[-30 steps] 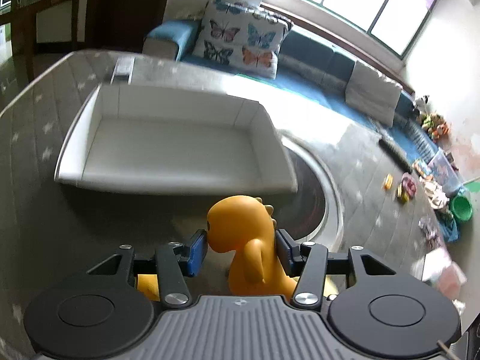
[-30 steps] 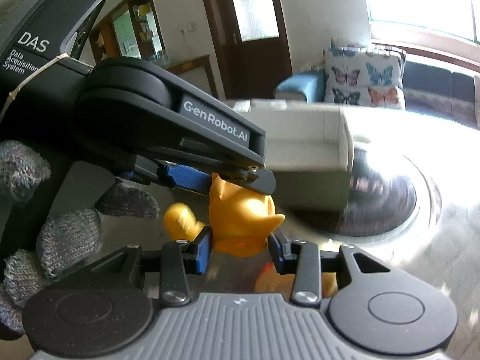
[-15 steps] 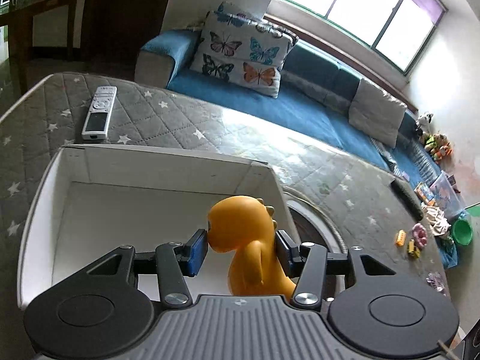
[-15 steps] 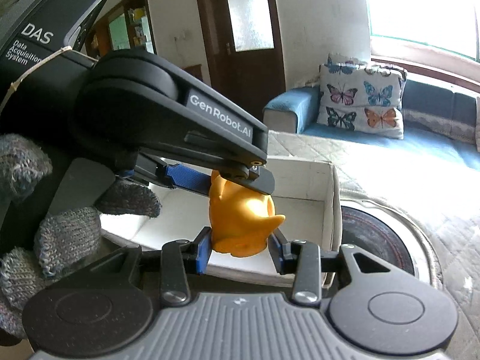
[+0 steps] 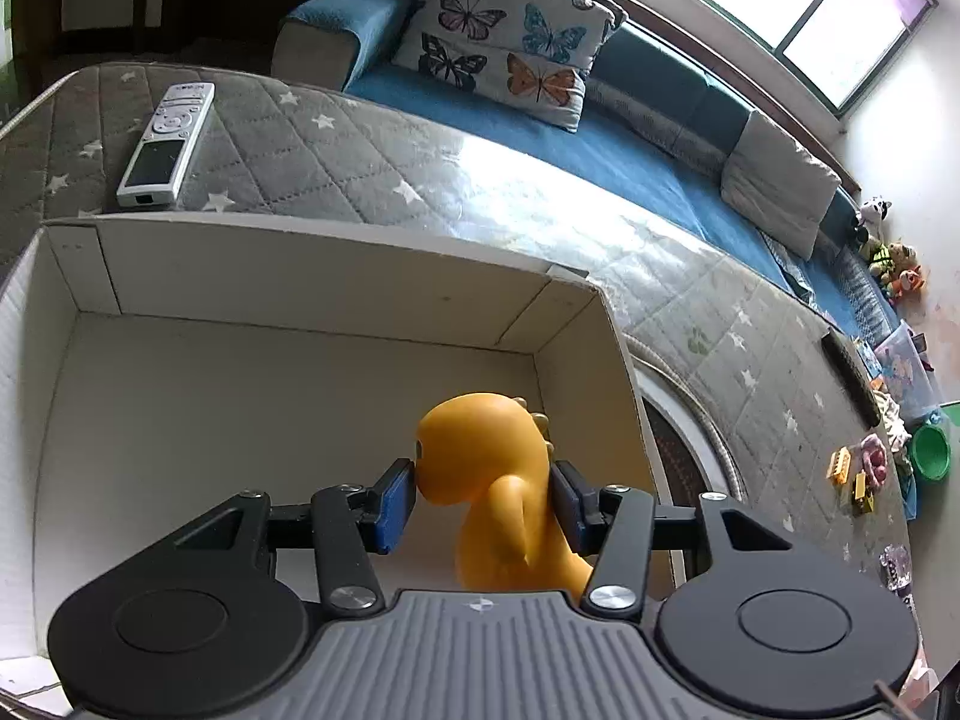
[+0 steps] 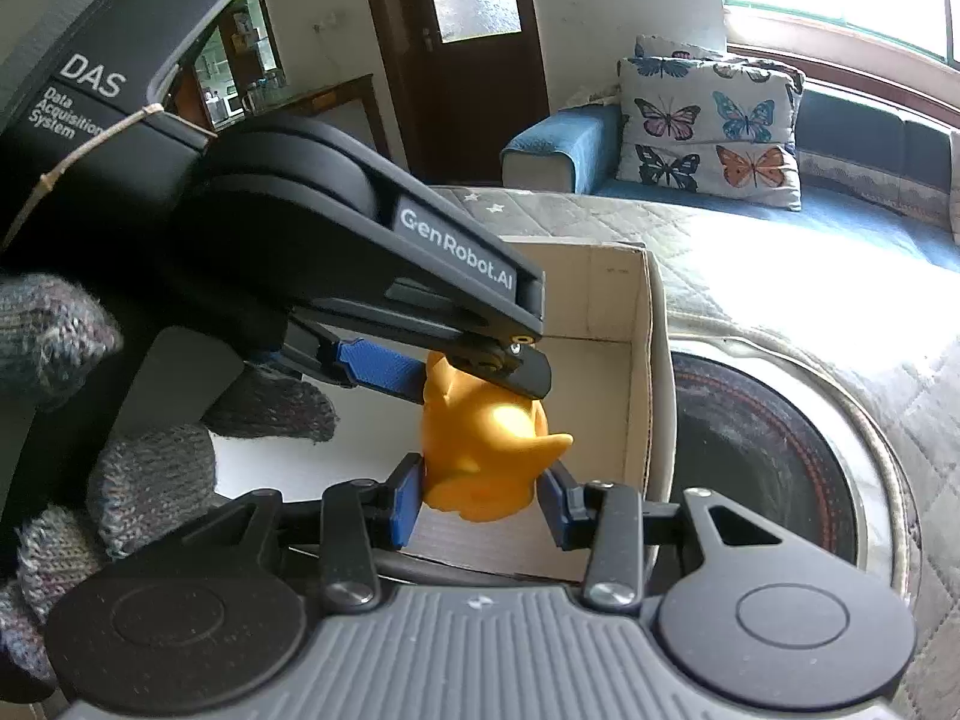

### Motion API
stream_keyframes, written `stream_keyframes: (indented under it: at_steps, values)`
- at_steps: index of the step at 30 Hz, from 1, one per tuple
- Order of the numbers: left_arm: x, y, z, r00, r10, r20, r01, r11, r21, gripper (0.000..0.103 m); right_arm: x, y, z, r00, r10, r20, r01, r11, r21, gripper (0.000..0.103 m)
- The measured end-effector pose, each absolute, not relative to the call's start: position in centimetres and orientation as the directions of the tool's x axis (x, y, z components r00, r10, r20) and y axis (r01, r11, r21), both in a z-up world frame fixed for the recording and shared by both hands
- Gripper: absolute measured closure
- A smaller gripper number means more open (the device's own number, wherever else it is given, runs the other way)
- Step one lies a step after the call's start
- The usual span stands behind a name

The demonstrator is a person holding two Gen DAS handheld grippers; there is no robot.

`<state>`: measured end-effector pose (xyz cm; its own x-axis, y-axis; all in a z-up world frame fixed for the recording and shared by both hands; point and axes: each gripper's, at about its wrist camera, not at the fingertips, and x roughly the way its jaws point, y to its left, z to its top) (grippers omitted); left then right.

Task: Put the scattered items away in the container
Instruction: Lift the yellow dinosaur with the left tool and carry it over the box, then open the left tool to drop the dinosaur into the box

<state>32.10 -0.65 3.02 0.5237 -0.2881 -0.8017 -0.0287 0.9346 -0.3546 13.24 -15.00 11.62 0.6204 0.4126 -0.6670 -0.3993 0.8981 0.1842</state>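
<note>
An orange toy dinosaur [image 5: 480, 462] is clamped between the blue pads of my left gripper [image 5: 483, 504]. It hangs over the right part of the open white cardboard box [image 5: 336, 246], whose floor is bare. In the right wrist view the same dinosaur [image 6: 480, 450] also sits between the pads of my right gripper [image 6: 480, 501], above the box [image 6: 651, 360] near its right wall. There my left gripper [image 6: 474, 378] reaches in from the left and is shut on the toy's upper part. A gloved hand [image 6: 60, 420] holds it.
The box stands on a grey quilted table cover, with a white remote [image 5: 168, 144] behind it and a round dark disc [image 6: 762, 456] to its right. Small toys [image 5: 852, 474] and a black remote [image 5: 849, 378] lie far right. A blue sofa with a butterfly cushion [image 5: 510, 54] runs behind.
Both grippers have carried the dinosaur forward from in front of the box to over its inside. The box now fills the lower view, and both grips are unchanged.
</note>
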Motion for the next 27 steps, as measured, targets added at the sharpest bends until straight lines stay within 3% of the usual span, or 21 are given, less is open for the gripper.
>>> stream_keyframes:
  at_steps: [18, 27]
  values:
    - [31.4, -0.3, 3.9, 0.528, -0.373, -0.763, 0.03, 0.906, -0.423, 0.052, 17.0, -17.0, 11.9, 0.633, 0.399, -0.663, -0.388, 0.905, 0.174, 0.056]
    - [29.0, -0.5, 5.5, 0.546, -0.33, -0.77, 0.048, 0.93, -0.365, 0.052, 17.0, -18.4, 13.6, 0.669, 0.392, -0.632, -0.378, 0.911, 0.165, 0.055]
